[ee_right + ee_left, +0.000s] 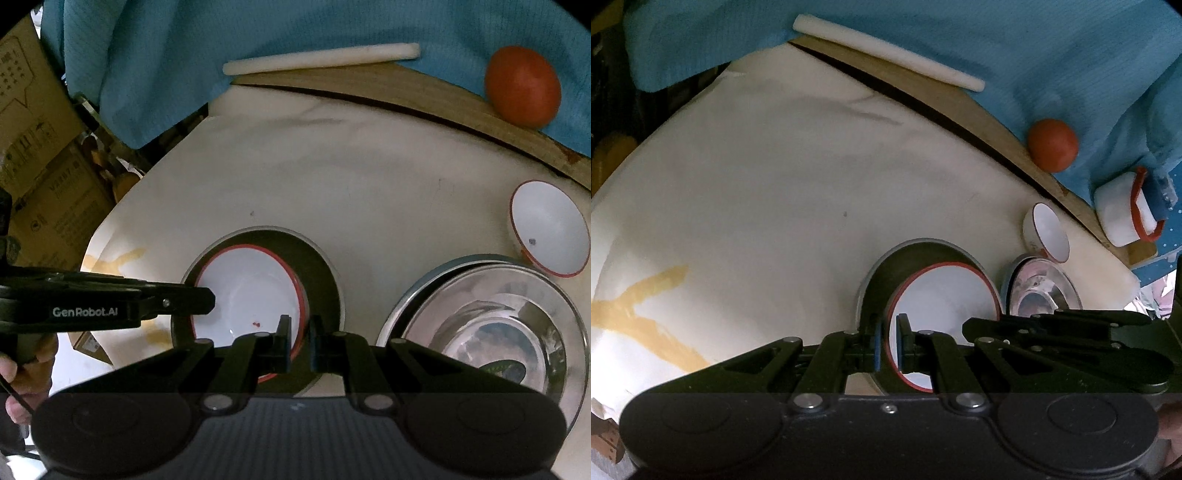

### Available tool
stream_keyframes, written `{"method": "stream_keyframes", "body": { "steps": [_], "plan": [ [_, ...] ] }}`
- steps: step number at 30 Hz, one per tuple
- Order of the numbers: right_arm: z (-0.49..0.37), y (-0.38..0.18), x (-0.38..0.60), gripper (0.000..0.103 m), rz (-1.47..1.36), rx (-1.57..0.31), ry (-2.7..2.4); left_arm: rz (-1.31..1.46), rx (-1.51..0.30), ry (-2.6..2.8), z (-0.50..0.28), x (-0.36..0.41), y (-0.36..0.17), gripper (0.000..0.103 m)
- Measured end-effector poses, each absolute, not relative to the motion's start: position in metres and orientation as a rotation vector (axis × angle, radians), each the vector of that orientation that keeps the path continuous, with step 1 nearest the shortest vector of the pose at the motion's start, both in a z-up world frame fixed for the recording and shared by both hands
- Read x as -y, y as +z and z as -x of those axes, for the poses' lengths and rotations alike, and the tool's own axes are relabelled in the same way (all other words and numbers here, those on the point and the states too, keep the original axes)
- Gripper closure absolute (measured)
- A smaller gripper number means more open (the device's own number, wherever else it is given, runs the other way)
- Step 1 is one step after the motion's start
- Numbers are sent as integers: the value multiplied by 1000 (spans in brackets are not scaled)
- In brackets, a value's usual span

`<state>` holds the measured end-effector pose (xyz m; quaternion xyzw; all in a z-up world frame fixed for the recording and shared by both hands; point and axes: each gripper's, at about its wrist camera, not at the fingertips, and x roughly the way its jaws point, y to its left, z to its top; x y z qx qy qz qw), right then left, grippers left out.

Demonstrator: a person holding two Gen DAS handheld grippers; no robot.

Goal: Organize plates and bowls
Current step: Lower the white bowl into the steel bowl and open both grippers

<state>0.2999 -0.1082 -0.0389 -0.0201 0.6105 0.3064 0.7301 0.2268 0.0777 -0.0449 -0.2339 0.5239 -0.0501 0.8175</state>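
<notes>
The left gripper [889, 341] was pinched tight on the near rim of the red-rimmed white bowl [942, 295], one finger inside, one outside, and across the bowl the right gripper [298, 341] was clamped on the opposite rim of that same bowl [243, 295] in the same way. The bowl sat inside the dark plate [325, 280], whose grey edge ringed it. Just beside the plate stood a shiny steel bowl [491, 317] nested in another grey-rimmed dish [417, 288], crowding that flank, and behind it a small red-rimmed bowl [550, 232] lay tipped on its side. The other flank was freer: bare white tabletop [757, 192] ran wide there, marked only by a yellow stain [639, 306], before curving off at its rounded edge toward cardboard boxes [40, 184]. Beyond the dishes the tabletop ended at a wooden board [369, 85], where a white rod [321, 57] and a red tomato [522, 86] rested against blue cloth [258, 26]. A white block with a red band [1126, 210] sat at the board's end.
</notes>
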Motion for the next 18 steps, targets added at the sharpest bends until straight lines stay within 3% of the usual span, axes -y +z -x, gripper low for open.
{"method": "stream_keyframes", "body": {
  "steps": [18],
  "plan": [
    [-303,-45,108,88,40,-1356,702,484,-1127,-78,-229,-75,-46,93]
  ]
}}
